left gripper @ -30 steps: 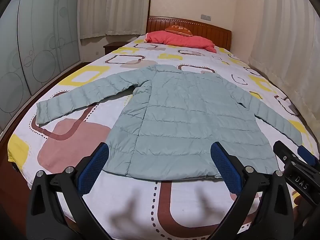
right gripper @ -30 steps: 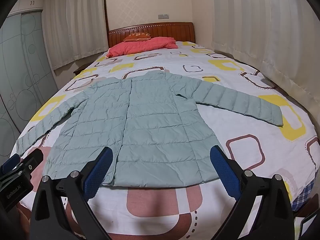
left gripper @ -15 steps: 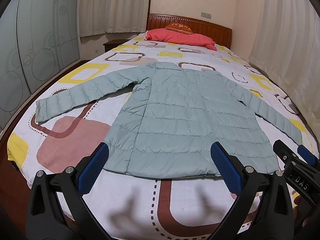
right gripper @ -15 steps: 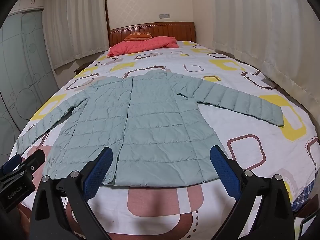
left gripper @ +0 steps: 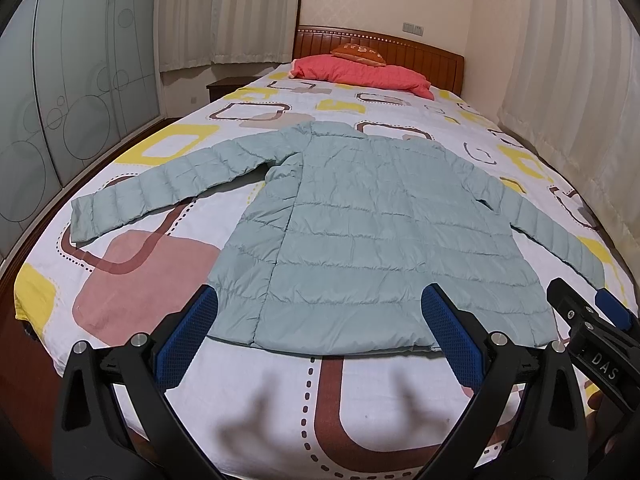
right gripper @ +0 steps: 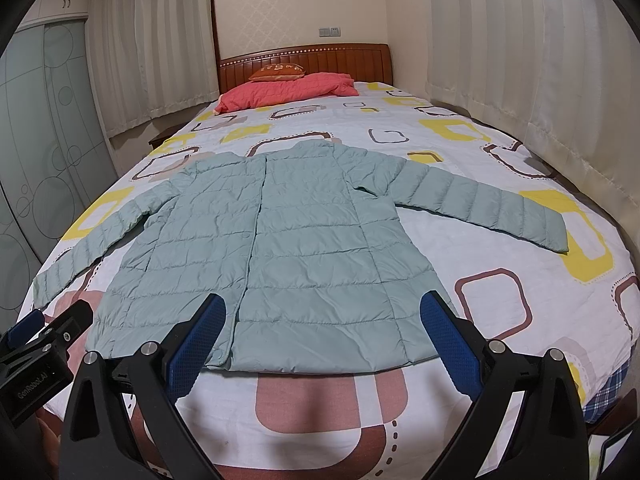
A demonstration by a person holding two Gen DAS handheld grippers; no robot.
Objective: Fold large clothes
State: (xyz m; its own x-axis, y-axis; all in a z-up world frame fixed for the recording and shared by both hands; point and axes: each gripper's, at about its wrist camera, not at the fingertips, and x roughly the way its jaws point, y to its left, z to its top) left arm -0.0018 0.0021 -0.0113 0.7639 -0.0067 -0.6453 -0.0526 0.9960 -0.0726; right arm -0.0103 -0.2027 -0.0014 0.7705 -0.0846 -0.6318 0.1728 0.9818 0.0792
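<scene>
A pale green quilted jacket (left gripper: 360, 236) lies flat on the bed with both sleeves spread out, hem toward me; it also shows in the right wrist view (right gripper: 288, 256). My left gripper (left gripper: 320, 332) is open and empty, held above the hem near the foot of the bed. My right gripper (right gripper: 320, 336) is open and empty, also above the hem. The right gripper shows at the right edge of the left wrist view (left gripper: 592, 336). The left gripper shows at the left edge of the right wrist view (right gripper: 44, 336).
The bed (left gripper: 328, 404) has a white sheet with yellow, brown and pink squares. A red quilt (left gripper: 360, 74) and an orange pillow (left gripper: 358, 50) lie by the wooden headboard (left gripper: 424, 54). Curtains hang to the right, a glass wardrobe (left gripper: 52, 92) stands to the left.
Both grippers have risen and tilted slightly, so the jacket sits a little lower in both views. Both stay open. The jacket has not moved.
</scene>
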